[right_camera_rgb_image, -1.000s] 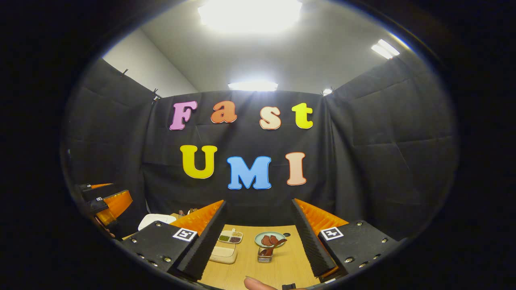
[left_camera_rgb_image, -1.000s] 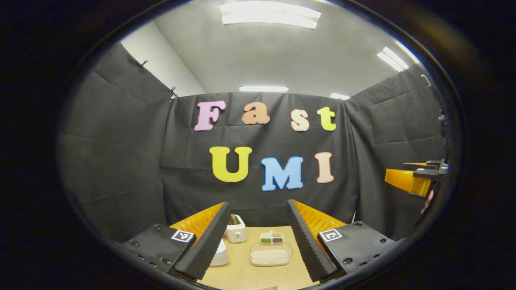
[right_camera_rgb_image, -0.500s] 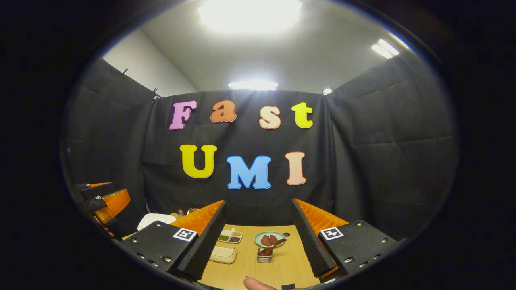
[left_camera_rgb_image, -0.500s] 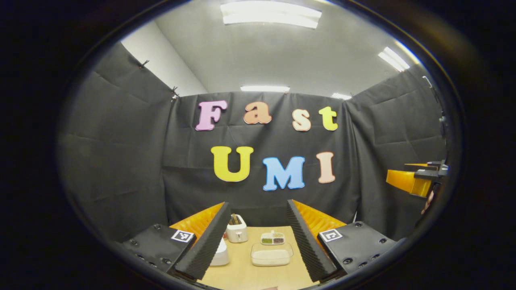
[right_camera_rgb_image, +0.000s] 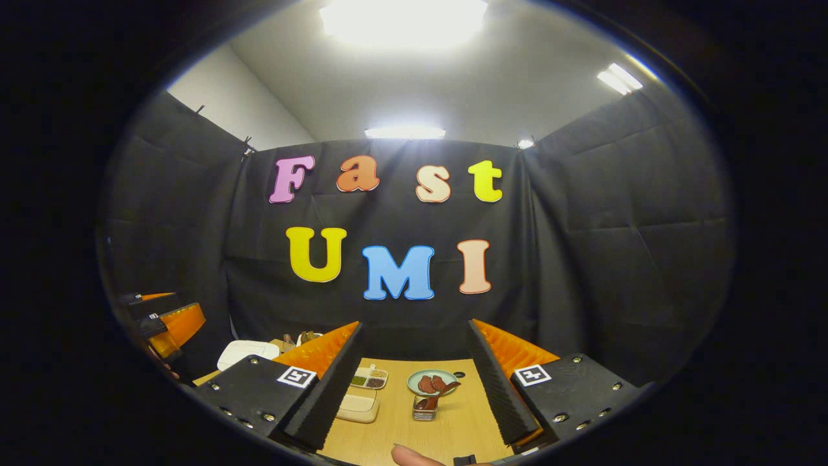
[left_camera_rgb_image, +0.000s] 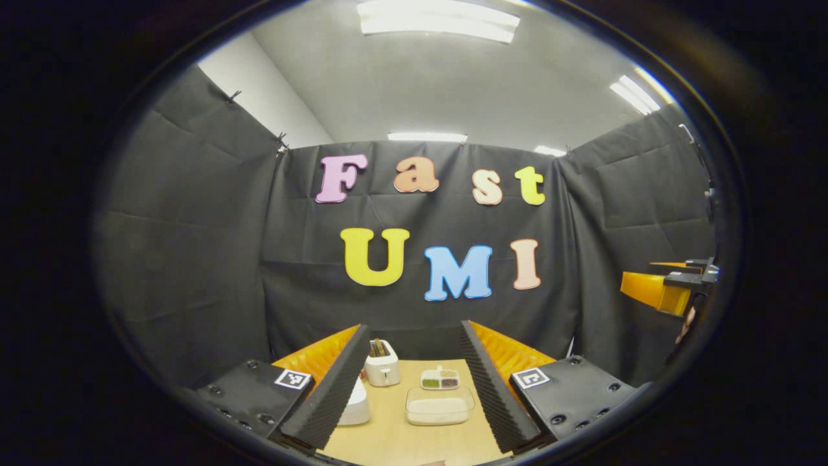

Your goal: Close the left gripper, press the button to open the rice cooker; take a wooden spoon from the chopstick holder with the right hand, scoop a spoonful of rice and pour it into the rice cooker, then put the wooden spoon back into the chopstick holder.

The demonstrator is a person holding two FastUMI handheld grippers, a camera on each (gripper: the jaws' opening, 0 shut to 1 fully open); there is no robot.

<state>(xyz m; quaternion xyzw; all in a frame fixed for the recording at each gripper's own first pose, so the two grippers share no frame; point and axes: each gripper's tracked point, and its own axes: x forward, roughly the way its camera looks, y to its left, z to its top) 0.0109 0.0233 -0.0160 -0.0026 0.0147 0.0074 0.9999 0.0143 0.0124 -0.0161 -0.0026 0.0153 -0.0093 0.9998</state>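
Showing two open tools (left_camera_rgb_image: 414, 382) (right_camera_rgb_image: 414, 382), one rice tray (left_camera_rgb_image: 439, 410).

Wooden table (left_camera_rgb_image: 394, 440) bears rice tray (left_camera_rgb_image: 439, 406), cooker (left_camera_rgb_image: 354, 408), holder (left_camera_rgb_image: 381, 367).

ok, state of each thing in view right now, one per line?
left gripper: open, empty
right gripper: open, empty
rice cooker: lid closed
chopstick holder: upright, utensils inside
rice container: uncovered, holds rice
divided dish: filled compartments
green plate: holds brown pieces
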